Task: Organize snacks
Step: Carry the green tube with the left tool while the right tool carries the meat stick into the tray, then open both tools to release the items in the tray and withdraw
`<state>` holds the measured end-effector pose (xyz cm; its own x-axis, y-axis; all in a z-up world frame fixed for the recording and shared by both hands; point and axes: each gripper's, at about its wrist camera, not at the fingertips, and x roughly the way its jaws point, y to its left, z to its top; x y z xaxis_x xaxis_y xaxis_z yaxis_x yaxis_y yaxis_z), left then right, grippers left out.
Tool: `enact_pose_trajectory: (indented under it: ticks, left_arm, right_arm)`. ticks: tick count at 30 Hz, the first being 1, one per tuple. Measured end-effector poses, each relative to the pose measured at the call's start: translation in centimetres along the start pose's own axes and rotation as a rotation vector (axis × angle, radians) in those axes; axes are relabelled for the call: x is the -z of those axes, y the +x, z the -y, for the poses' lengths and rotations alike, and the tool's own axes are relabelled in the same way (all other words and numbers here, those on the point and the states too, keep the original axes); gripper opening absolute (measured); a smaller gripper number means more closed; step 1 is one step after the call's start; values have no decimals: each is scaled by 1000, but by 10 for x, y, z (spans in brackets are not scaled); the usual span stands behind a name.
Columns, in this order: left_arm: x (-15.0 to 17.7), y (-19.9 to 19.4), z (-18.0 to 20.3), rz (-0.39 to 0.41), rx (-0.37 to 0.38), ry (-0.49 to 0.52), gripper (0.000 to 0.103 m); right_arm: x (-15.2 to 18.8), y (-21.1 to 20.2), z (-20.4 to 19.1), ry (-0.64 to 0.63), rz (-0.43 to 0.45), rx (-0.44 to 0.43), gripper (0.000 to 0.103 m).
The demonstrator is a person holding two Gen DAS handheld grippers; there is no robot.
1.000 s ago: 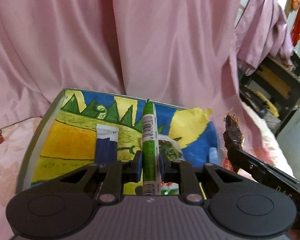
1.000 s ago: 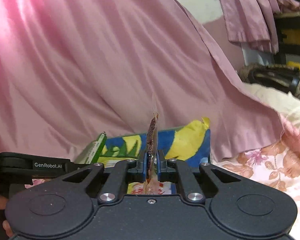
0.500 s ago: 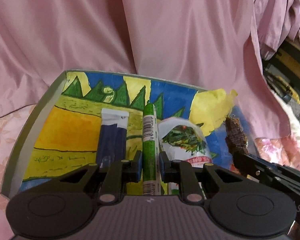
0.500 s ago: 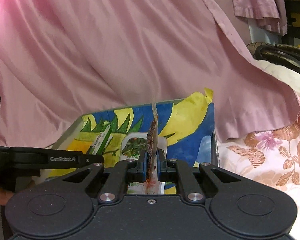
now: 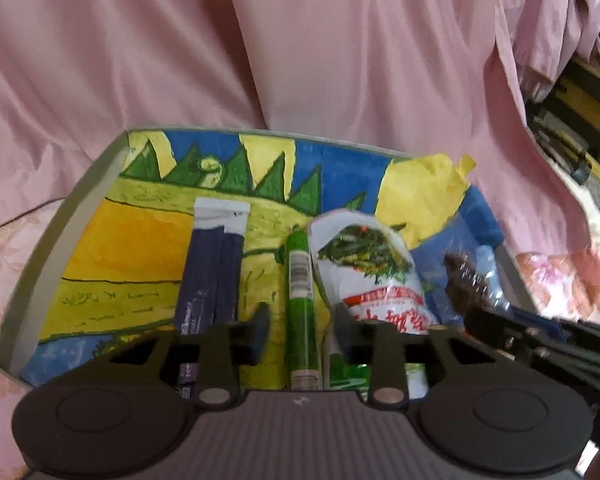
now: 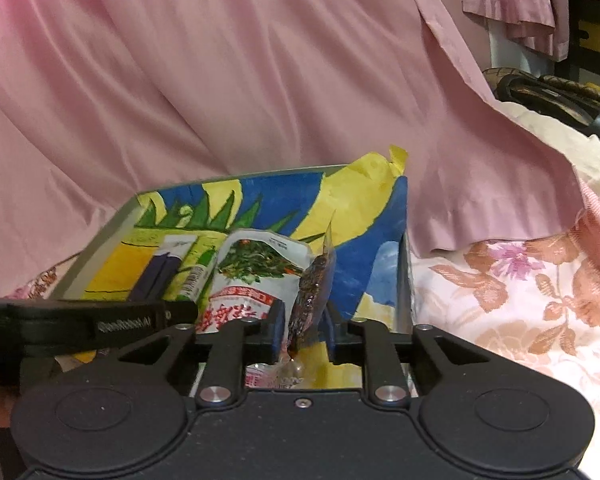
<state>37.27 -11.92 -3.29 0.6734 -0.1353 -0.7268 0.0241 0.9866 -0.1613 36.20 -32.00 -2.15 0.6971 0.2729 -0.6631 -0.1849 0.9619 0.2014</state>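
Currently, both grippers hang over a shallow grey tray [image 5: 66, 236] whose floor is lined with a painted sheet in yellow, green and blue. The tray rests on a floral cloth [image 6: 512, 280], with pink draped fabric [image 5: 300, 48] behind it.

Left gripper [image 5: 300, 320]: the jaws are opening. A green stick snack [image 5: 300, 300] lies between them, lengthwise along the pointing line, with a visible gap on each side; the pads do not press on it. The stick sits over the tray floor; whether it rests fully on the lining cannot be told.

Right gripper [image 6: 302, 320]: the jaws are opening. A clear packet of dark dried snack [image 6: 310, 288] stands roughly upright between them, tilted slightly to the right. Its lower end lies close against the left pad; the right pad stands apart from it. Whether the left pad touches it cannot be told.

Items already in the tray:
- A dark blue packet [image 5: 212, 268] with a white top seal lies left of the green stick, just beside it.
- A white pouch [image 5: 368, 264] printed with green vegetables and red lettering lies right of the stick, between the two grippers.

In the right wrist view, the left gripper crosses the lower left of the frame in front of the tray.
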Motion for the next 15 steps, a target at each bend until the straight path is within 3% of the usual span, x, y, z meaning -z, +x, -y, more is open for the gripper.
enact_pose_trajectory:
  ticks: [5, 15]
  left_arm:
    - [-2, -29, -6, 71, 22, -16, 75]
    - [4, -116, -26, 253, 21, -47, 96]
  right_arm:
    - [-3, -18, -5, -34, 36, 43, 51]
    - [-7, -97, -31, -93, 189, 47, 73]
